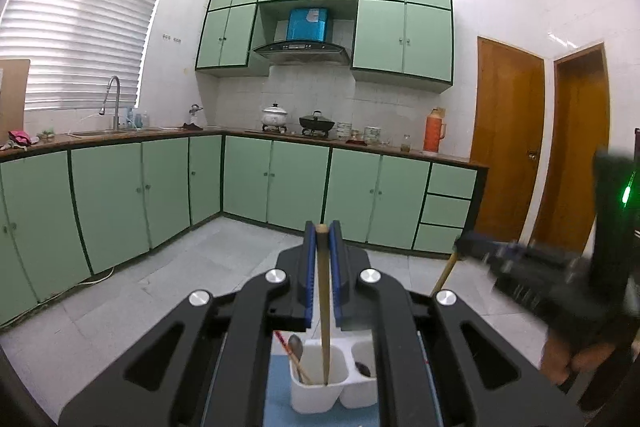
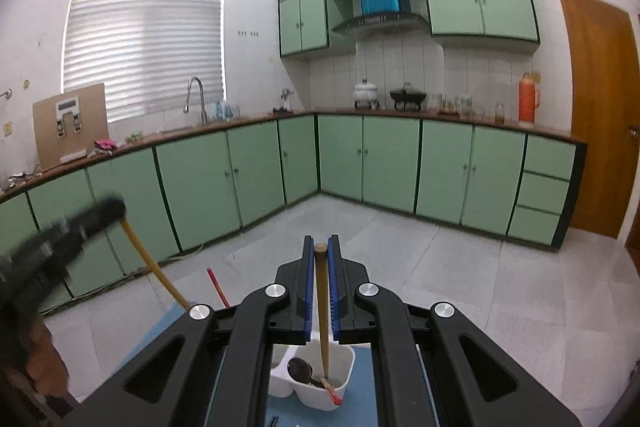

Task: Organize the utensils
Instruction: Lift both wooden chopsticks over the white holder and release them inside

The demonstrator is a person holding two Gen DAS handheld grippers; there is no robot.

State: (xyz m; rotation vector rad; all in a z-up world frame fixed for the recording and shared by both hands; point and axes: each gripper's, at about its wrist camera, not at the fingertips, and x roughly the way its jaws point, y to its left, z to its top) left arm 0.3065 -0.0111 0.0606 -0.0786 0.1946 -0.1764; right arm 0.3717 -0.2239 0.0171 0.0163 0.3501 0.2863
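My left gripper [image 1: 322, 229] is shut on a brown chopstick [image 1: 324, 307] that hangs down with its tip inside a white two-part utensil holder [image 1: 320, 397]. That holder has a dark spoon [image 1: 297, 346] and a red-tipped stick in it. My right gripper [image 2: 320, 247] is shut on another brown chopstick [image 2: 322, 311], its tip in the holder [image 2: 320, 393], which holds a dark spoon [image 2: 301, 367] and a red utensil [image 2: 333, 393]. Each gripper shows blurred at the edge of the other's view.
The holder stands on a blue mat [image 2: 362, 391]. Beyond are a grey tiled floor [image 1: 192, 267], green base cabinets [image 1: 292, 183] with a sink, pots and an orange flask [image 1: 434, 131] on the counter, and brown doors [image 1: 508, 131] at right.
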